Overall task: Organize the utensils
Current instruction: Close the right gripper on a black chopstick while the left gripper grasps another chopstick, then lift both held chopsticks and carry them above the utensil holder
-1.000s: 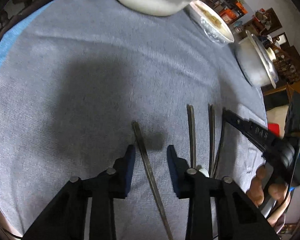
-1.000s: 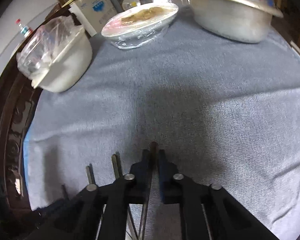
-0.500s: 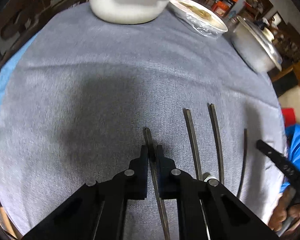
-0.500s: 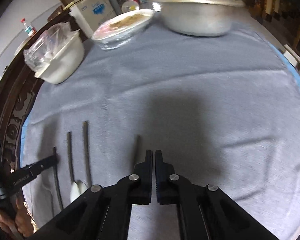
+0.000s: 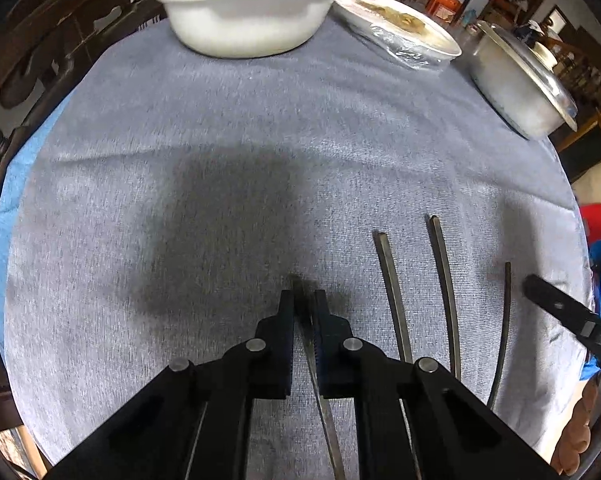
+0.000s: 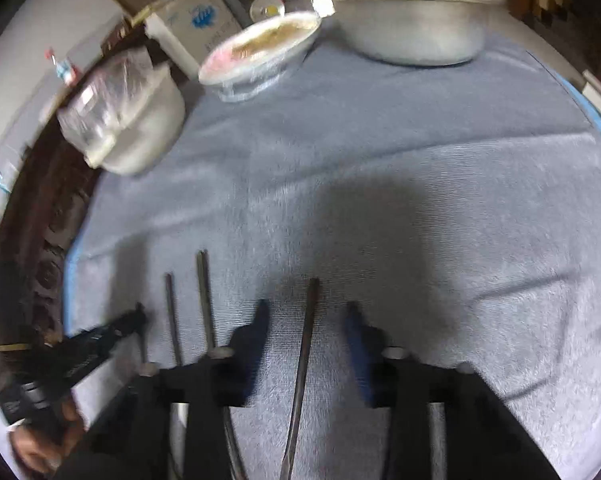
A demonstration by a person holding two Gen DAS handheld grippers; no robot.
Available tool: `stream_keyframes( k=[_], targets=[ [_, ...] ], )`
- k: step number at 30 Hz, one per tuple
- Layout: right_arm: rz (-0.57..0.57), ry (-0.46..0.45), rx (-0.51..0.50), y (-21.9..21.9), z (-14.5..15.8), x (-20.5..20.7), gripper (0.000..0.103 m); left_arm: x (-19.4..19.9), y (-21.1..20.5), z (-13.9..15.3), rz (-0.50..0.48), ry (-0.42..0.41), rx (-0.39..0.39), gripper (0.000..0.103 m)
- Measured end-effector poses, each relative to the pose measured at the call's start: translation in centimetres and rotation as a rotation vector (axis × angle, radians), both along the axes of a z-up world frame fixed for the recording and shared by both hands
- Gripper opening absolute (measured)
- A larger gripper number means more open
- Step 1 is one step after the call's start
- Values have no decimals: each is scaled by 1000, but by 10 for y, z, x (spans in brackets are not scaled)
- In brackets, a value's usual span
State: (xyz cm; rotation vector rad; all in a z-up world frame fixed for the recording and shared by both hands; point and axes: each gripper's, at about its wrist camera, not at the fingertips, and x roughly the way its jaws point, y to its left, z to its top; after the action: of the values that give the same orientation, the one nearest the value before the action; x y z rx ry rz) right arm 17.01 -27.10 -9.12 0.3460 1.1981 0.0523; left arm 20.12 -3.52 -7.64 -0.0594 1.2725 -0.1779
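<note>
A slim metal utensil [image 5: 304, 320] lies on the grey-clothed table [image 5: 228, 128], clamped between the closed jaws of the left tool [image 5: 303, 300], which reaches forward low over the cloth. To that tool's right lie three more utensil handles [image 5: 392, 292], roughly parallel. In the blurred right view, the right tool [image 6: 308, 310] stands spread apart, apparently straddling one utensil handle [image 6: 306, 344] without touching it. Beyond both tools stand a white bowl [image 5: 244, 12], a wrapped dish [image 5: 400, 36] and a lidded metal pot [image 5: 516, 76].
</note>
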Motion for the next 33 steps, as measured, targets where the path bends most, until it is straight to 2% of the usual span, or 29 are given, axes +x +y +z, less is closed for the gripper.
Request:
stream_keyframes(
  k=[2,3,4,5,8,14,21,27,33],
  targets=[
    [13,21,-47,7,-8,1,27,1,-2,1,-15,-17,14,8],
    [21,-10,-96,14,-5,2,22,-7,-7,-6,-22,-27,17,8],
    [40,-1,-128,19,-7,3,12,-7,-8,-6,-29,-36,19,8],
    [43,-14,-155,22,-6,2,7,-8,-9,-6,-35,-45,20,7],
    [62,-29,-170,24,-5,-2,6,-10,-7,-8,-36,-60,-2,6],
    [6,-77,-89,2,4,-27,6,-31,15,-1,-11,-81,-55,6],
    [-92,-223,-11,-35,46,-85,6,-77,56,40,42,-190,-116,6],
    [-174,-404,-6,-52,95,-161,6,-136,85,95,93,-360,-145,5],
    [-214,-569,-25,-41,134,-233,6,-201,82,137,86,-524,-142,5]
  ],
)
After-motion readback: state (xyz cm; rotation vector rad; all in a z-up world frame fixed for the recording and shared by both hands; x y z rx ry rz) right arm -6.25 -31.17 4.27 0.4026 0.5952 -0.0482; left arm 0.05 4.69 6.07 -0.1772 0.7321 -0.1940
